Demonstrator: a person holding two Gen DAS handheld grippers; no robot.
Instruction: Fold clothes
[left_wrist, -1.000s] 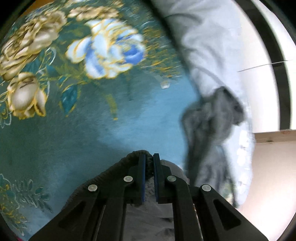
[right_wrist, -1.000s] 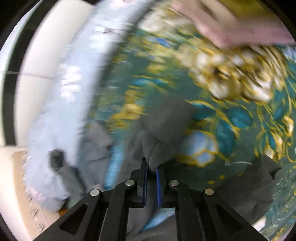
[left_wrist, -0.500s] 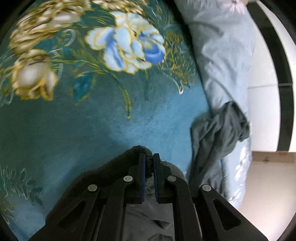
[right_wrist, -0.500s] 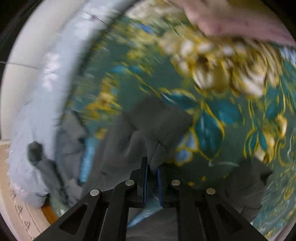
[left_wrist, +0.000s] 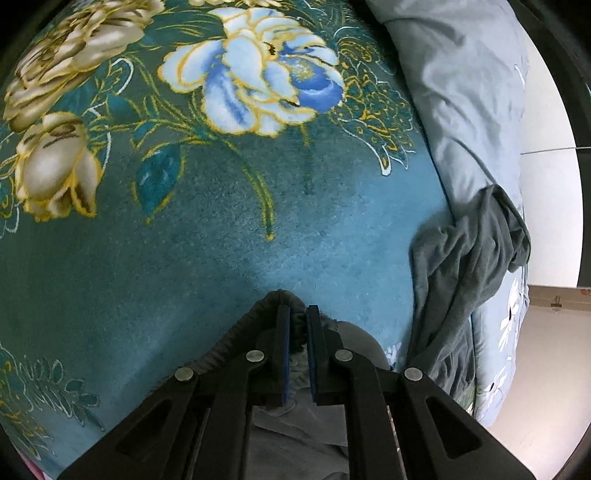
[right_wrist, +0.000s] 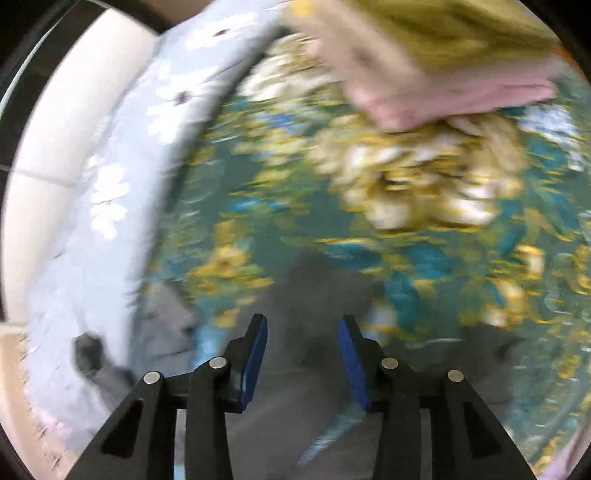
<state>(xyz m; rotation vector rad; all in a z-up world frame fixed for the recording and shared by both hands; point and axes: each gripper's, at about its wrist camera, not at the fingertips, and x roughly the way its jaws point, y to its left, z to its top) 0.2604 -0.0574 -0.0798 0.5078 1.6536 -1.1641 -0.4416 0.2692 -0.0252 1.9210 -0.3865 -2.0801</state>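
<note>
1. Seen from the left wrist, the left gripper (left_wrist: 296, 314) sits at the lower centre of the frame with its blue pads nearly together, pinched on a ribbed edge of the grey garment (left_wrist: 258, 325). That edge bunches up just past the fingertips and falls away toward the lower left and under the jaws. More grey cloth (left_wrist: 469, 266) lies rumpled at the right of the frame, draped over the edge of the teal blanket (left_wrist: 184, 258) onto the pale blue sheet (left_wrist: 461, 92). Its long axis runs from the upper right down to the lower right.

2. Seen from the right wrist, the picture is heavily blurred. The right gripper (right_wrist: 303, 325) stands at the lower centre, its jaws opening, the pads well apart. Grey garment (right_wrist: 321, 295) lies between and just beyond them, but the pads do not appear to press on it. A pink and yellow stack (right_wrist: 424, 74) sits at the upper right, well apart.

3. Judged from both views, the left gripper is the one with a hold. The fold likely turns on that pinched edge, with the loose cloth lying to its right.
</note>
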